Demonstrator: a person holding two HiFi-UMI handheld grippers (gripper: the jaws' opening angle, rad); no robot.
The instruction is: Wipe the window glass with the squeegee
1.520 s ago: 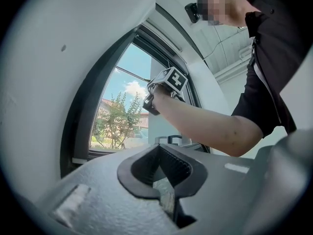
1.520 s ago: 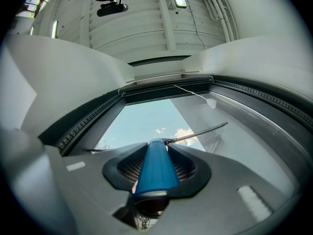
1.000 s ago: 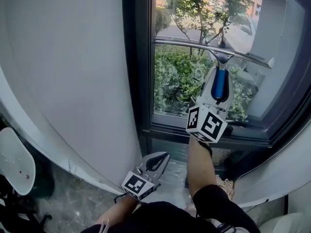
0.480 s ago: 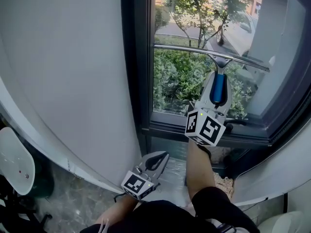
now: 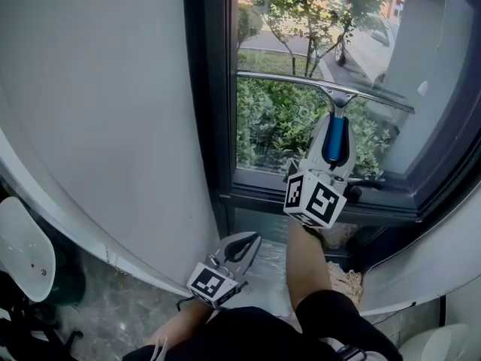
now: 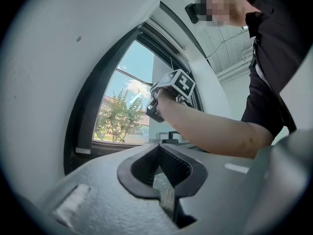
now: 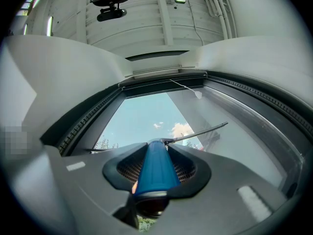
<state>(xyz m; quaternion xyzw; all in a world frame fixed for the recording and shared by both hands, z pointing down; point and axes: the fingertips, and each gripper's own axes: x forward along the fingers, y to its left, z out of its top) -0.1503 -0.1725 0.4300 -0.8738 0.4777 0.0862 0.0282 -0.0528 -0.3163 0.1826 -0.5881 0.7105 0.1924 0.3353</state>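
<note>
The blue-handled squeegee with a long metal blade (image 5: pixel 323 87) lies across the window glass (image 5: pixel 274 130). Its blade runs side to side and its handle points down into the right hand-held gripper (image 5: pixel 334 147), which is clamped on it. The left hand-held gripper (image 5: pixel 235 251) hangs low and well apart, closed on nothing.

Your left gripper (image 5: pixel 252 243) and right gripper (image 5: pixel 336 126) were pale grey shells with black ribbed lining inside the jaws, each carrying a white cube printed with black square markers. You wore a black short-sleeved top (image 5: pixel 334 318).
</note>
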